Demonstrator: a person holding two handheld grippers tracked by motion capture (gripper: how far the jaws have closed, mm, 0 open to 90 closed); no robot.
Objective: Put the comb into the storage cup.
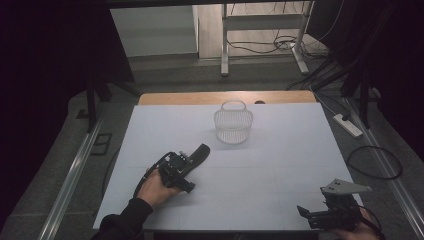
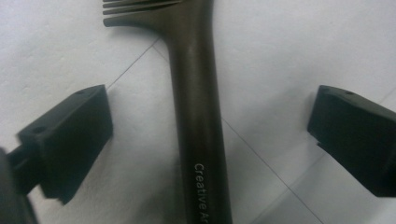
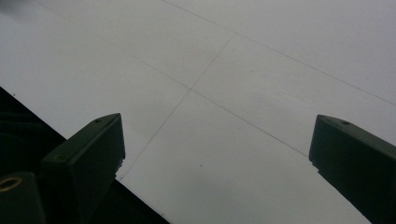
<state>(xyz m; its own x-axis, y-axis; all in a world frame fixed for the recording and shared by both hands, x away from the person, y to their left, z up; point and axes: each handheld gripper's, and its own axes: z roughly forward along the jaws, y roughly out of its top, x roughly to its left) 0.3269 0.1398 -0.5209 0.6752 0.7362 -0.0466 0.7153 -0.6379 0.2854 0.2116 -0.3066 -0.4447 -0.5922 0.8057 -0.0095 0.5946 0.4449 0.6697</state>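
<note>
1. Left hand-held gripper (image 1: pixel 192 167) — resting low over the left-near part of the counter (image 1: pixel 280 165), its jaws standing spread wide and touching nothing.
2. Dark comb (image 2: pixel 198 116) — lying flat on the counter between those spread jaws, apart from both; its handle is running toward the camera in the left gripper view, its teeth pointing away at the top edge. In the high view the comb (image 1: pixel 199 154) is sticking out past the gripper, angled toward the far right.
3. Printed white lettering is showing along the handle; it is cut off at the frame edge.
4. Right hand-held gripper (image 1: pixel 305 215) — hovering at the near-right corner of the counter, jaws spread, nothing between them but bare white surface.
5. Wire basket (image 1: pixel 233 122) — standing upright at the far middle of the counter, well apart from both grippers.
</note>
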